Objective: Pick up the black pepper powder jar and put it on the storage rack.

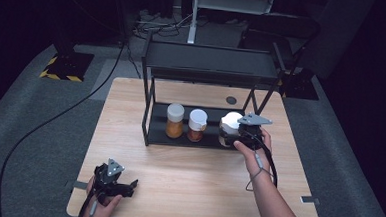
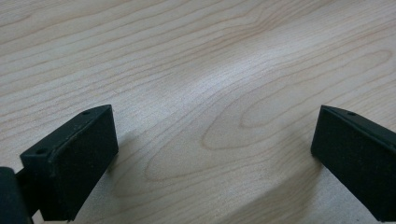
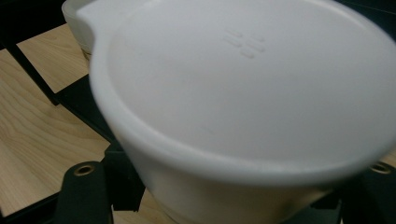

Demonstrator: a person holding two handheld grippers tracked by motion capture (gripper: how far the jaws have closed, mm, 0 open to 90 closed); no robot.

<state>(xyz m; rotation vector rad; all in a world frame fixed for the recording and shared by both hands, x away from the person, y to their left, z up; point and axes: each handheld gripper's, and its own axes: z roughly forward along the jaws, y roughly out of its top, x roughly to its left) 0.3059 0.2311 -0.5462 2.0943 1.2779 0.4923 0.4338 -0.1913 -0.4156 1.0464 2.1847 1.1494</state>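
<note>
I have the worktop [image 1: 192,183] in front of me, pale wood grain, smooth and flat, sitting on grey carpet in a dark room with cables trailing off past its far edge. Along the far edge stands a black metal rack [image 1: 211,64] with a lower shelf [image 1: 157,131] resting on the worktop, its frame taking up the middle and right of that edge.

On the lower shelf I count three jars. The white-lidded jar [image 1: 230,123] at the right end is the one I am working; my right tongs [image 1: 237,133] are closed on it just below the lid, and in the right gripper view its broad white lid [image 3: 252,84] looms close above the jaws. I judge it a rigid plastic or glass jar, light to moderate in weight, with a smooth wall that could slip if I tilt it. The grip belongs on the body under the lid rim, not on the lid, which might turn or pop. It looks to be at or just above the shelf; I cannot tell which.

Next to it, toward the middle, sit a jar of reddish-brown spice [image 1: 197,126] and a taller jar of orange powder [image 1: 175,121], both white-capped and close enough to knock.

My left tongs [image 1: 119,185] rest near the near-left corner, jaws wide, nothing between them but bare wood [image 2: 210,93].
</note>
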